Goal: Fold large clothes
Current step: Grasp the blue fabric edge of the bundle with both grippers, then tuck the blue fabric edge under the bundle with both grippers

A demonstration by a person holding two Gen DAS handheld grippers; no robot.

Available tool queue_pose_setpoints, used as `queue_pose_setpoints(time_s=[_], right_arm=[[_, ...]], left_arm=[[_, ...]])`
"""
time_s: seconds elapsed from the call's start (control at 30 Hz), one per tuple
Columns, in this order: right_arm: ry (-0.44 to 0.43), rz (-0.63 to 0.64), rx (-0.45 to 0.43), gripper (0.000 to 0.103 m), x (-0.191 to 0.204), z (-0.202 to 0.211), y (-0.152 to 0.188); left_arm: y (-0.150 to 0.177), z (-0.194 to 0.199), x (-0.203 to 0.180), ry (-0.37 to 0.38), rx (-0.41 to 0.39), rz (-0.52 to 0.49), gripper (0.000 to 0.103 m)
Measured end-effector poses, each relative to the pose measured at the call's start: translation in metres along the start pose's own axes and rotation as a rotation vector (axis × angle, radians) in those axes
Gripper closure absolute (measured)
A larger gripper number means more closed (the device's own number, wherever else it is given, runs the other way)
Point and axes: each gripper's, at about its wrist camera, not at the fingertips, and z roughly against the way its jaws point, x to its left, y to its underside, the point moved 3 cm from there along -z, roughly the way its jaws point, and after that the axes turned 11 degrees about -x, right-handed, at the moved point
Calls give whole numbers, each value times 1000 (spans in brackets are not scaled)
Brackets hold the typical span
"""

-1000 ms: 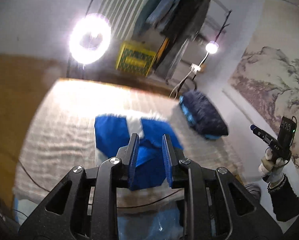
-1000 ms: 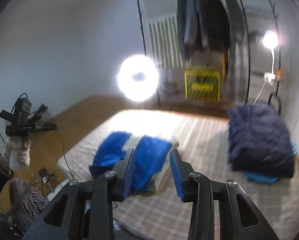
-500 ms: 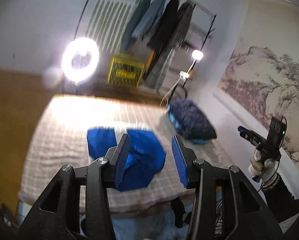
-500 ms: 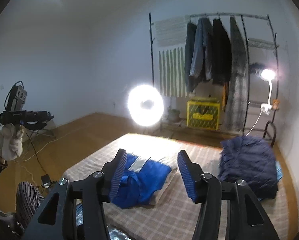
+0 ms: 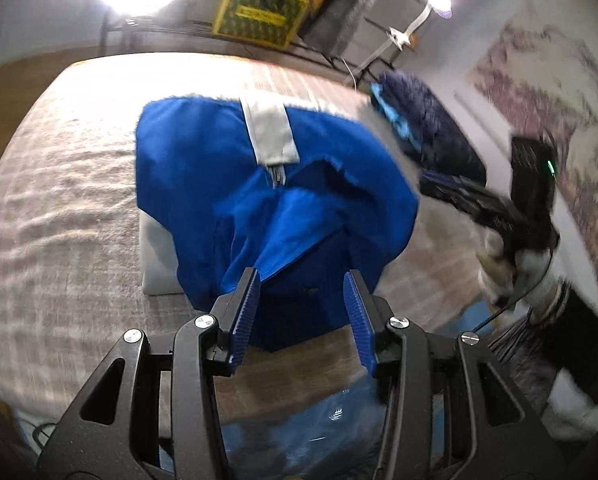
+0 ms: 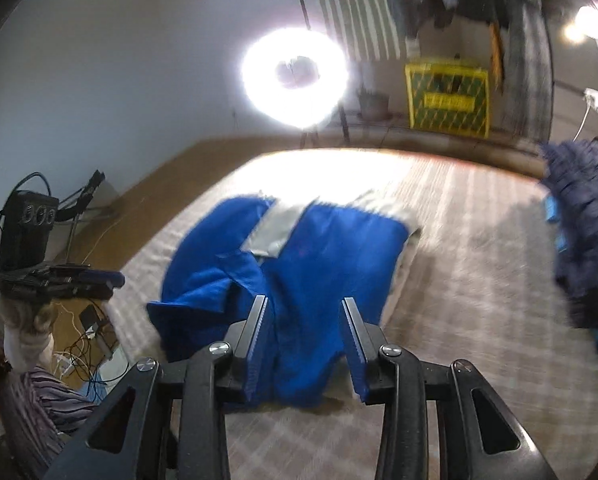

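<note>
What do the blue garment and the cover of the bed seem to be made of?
Blue garment: probably a thin woven synthetic, matte; it lies in soft folds and creases, with a pale grey panel above a zip.
Bed cover: seems a soft textile, perhaps napped cotton; pale checked lines and small ripples show. Motion blur leaves the weave unclear.

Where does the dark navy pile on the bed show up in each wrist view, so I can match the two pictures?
Left wrist: navy pile upper right of centre, beyond the blue garment, behind the right gripper.
Right wrist: navy pile at the right edge, right of the blue garment.
Shared landmark: yellow crate by the far wall.
</note>
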Motion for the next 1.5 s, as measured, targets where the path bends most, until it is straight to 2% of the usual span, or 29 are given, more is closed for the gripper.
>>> queue_pose_setpoints(time_s=[0.1,0.2,0.3,0.37,0.47,0.53,0.57,0.67,0.8,0.9,0.93,1.07,1.17,1.23,1.3,1.4,1.5], right_arm=[[39,33,77,66,-14,-31,18],[67,-1,161,69,-35,-47,39],[87,-11,176,70,-41,-39,38],[101,-19,140,70,-39,-25,27],[57,-1,35,70,-20,4,1],[-35,38,-10,69,5,20,-12],[-99,54,-3,69,19,22,-14],[-193,93,85,69,44,5,-3],[-198,172,212,72,64,-36,20],[-208,152,252,73,69,-59,28],[-225,137,256,73,70,-66,26],[-253,131,239,73,83,-79,14],[-303,102,200,73,95,-72,1],[-341,152,181,73,107,-58,-4],[-347,240,219,77,118,-57,3],[-266,329,270,81,123,-75,17],[-205,284,217,81,116,-94,10]], left_arm=[[9,-15,-1,-24,55,-84,59],[16,-19,0,-47,79,-160,59],[18,-23,0,-75,79,-223,59],[16,-27,0,-85,87,-251,59],[8,-28,1,-99,63,-273,59],[4,-32,4,-134,60,-291,59],[3,-35,6,-139,67,-297,59],[4,-41,11,-149,85,-322,59],[11,-44,15,-155,104,-336,60],[11,-43,22,-144,115,-303,84],[9,-42,25,-132,110,-283,86],[1,-36,36,-114,82,-198,89],[-2,-31,40,-104,64,-160,89],[-3,-32,46,-88,65,-111,89],[-2,-33,51,-86,71,-82,89],[-1,-33,54,-81,72,-65,89],[-1,-35,59,-68,81,-9,89]])
